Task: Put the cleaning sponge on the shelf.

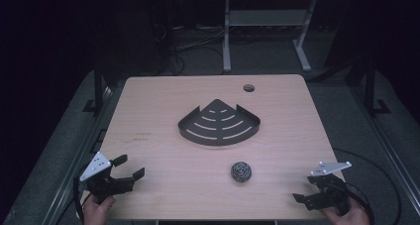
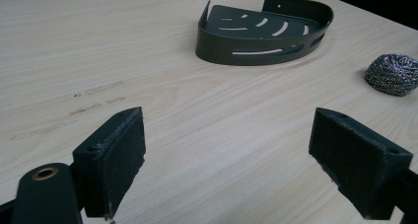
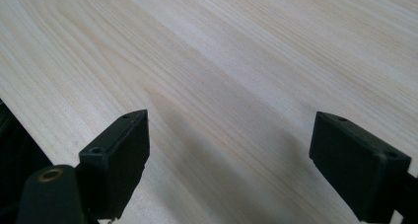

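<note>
High view, left gripper (image 1: 130, 168), right gripper (image 1: 303, 199), jaws apart

Light falls on the bench (image 1: 163, 185) from above; the surroundings from 9 through 12 to 3 o'clock are near black. The high view is soft and grainy.

looks like a lab or test room; bare wooden table (image 1: 148, 195) (dark all around), cables (image 1: 188, 44) on the floor, metal desk legs (image 1: 227, 36) behind
</note>
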`<state>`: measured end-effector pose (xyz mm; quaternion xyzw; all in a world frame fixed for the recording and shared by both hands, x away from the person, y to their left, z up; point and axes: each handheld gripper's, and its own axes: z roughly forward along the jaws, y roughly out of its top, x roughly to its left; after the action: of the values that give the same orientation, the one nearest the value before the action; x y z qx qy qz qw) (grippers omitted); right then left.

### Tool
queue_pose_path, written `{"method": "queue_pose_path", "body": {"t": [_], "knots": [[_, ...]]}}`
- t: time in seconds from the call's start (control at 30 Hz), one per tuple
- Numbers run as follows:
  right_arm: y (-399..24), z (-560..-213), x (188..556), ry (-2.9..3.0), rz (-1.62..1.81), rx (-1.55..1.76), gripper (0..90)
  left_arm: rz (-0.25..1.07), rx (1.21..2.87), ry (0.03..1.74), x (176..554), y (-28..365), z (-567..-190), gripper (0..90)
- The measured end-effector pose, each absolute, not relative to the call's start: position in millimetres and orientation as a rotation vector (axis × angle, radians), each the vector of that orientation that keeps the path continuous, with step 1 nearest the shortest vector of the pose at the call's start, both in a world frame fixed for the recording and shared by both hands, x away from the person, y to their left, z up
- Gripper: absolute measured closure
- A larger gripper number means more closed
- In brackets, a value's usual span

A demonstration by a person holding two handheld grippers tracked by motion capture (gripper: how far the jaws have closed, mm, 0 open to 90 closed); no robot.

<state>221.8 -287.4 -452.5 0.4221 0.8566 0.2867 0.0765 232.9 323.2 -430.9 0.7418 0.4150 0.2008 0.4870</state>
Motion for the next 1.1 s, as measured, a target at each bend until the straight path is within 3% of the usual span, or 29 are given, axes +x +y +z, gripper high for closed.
{"method": "queue_pose_path", "body": {"t": [1.1], "knots": [[-241.7, -430.7, 244.0, 2.708, 0.834, 1.101, 14.8, 0.502, 1.811, 1.014, 231.6, 324.0, -430.9, 13.3]]}}
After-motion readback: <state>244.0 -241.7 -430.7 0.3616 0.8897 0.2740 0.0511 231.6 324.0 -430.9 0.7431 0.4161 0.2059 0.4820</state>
